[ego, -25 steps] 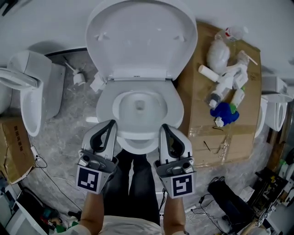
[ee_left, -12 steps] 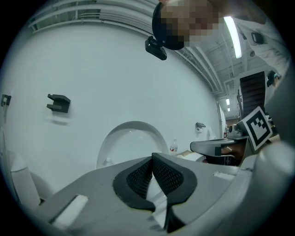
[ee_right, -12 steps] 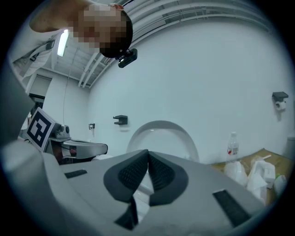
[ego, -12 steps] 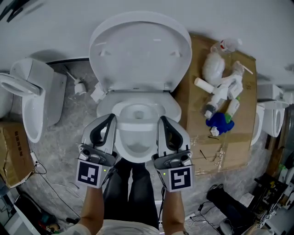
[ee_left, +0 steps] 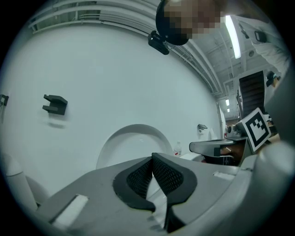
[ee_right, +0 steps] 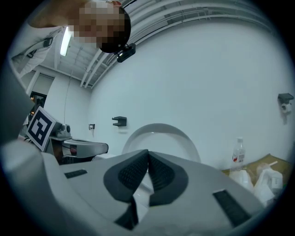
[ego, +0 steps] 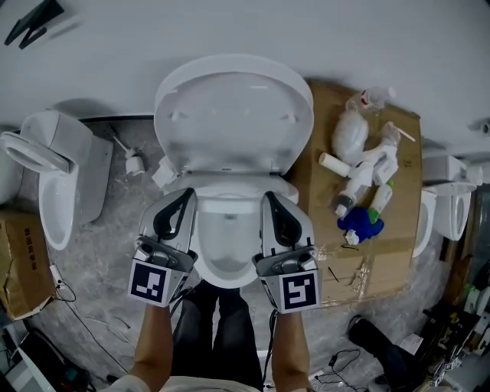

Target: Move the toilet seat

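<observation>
The white toilet's seat and lid [ego: 233, 115] stand raised against the wall, with small bumpers showing on the underside. Below them lies the open bowl [ego: 228, 264]. My left gripper [ego: 185, 196] hovers over the bowl's left rim and my right gripper [ego: 269, 197] over its right rim. Both point level at the raised seat, apart from it. The left gripper view shows the left gripper [ee_left: 152, 159] shut and empty before the raised seat [ee_left: 133, 138]. The right gripper [ee_right: 147, 154] is likewise shut and empty, with the raised seat [ee_right: 159, 133] ahead.
A second toilet [ego: 53, 168] stands on the left and a third [ego: 444, 207] on the right. A cardboard sheet [ego: 390, 253] right of the bowl carries white bottles [ego: 360, 172] and a blue object [ego: 360, 220]. A cardboard box [ego: 19, 260] and cables lie on the floor. A black bracket [ego: 34, 23] hangs on the wall.
Both grippers have moved forward together from the bowl's front edge to over its sides, nearer the raised seat. Their jaws have stayed shut.
</observation>
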`<state>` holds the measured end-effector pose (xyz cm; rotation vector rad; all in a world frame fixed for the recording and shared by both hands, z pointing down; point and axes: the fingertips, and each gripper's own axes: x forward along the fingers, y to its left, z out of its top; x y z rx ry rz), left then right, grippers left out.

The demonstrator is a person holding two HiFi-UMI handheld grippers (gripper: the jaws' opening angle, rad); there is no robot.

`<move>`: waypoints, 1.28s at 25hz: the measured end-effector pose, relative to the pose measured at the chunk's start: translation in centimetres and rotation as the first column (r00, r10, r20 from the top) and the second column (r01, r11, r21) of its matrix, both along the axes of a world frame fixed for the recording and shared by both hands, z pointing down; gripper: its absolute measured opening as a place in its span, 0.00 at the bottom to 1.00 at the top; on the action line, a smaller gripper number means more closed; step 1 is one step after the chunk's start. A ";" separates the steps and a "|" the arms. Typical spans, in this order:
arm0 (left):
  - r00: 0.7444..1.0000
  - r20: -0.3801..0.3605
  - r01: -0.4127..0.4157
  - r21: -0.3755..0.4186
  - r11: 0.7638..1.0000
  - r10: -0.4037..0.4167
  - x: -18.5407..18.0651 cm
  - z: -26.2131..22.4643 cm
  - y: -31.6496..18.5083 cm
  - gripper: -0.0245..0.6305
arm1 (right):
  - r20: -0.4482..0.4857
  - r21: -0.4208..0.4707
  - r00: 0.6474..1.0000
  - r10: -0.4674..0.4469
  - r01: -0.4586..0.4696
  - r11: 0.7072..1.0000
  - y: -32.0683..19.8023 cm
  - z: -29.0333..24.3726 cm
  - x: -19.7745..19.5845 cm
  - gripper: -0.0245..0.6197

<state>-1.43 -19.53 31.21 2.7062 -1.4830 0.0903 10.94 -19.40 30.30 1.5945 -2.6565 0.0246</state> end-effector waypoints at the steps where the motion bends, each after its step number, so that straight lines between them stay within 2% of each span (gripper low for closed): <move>1: 1.000 -0.001 -0.002 0.001 1.000 0.002 0.0 -0.1 -0.3 0.03 | 0.000 0.001 1.000 -0.003 0.003 1.000 -0.3 0.0 0.0 0.03; 9: 1.000 -0.001 -0.031 0.015 0.999 0.031 0.2 -0.3 -2.5 0.03 | -0.014 0.021 0.999 -0.031 0.031 0.999 -2.7 -0.4 -0.2 0.03; 19: 0.999 -0.009 -0.052 0.020 0.998 0.052 0.2 -0.5 -5.6 0.03 | -0.017 0.045 1.000 -0.024 0.024 0.999 -6.1 -0.8 -0.2 0.03; 23: 0.999 -0.007 -0.051 0.023 0.998 0.051 0.2 -0.5 -6.9 0.03 | -0.020 0.014 0.999 -0.034 0.034 0.999 -7.1 -0.2 -0.3 0.03; 26: 0.999 -0.013 -0.044 0.030 0.999 0.045 0.3 -0.5 -7.9 0.03 | -0.015 0.064 0.999 -0.031 0.031 0.997 -8.4 -0.7 -0.2 0.03; 32: 0.999 -0.012 -0.041 0.034 0.999 0.042 0.4 -0.2 -9.6 0.03 | -0.018 0.072 1.000 -0.025 0.026 0.997 -10.1 -0.4 -0.1 0.03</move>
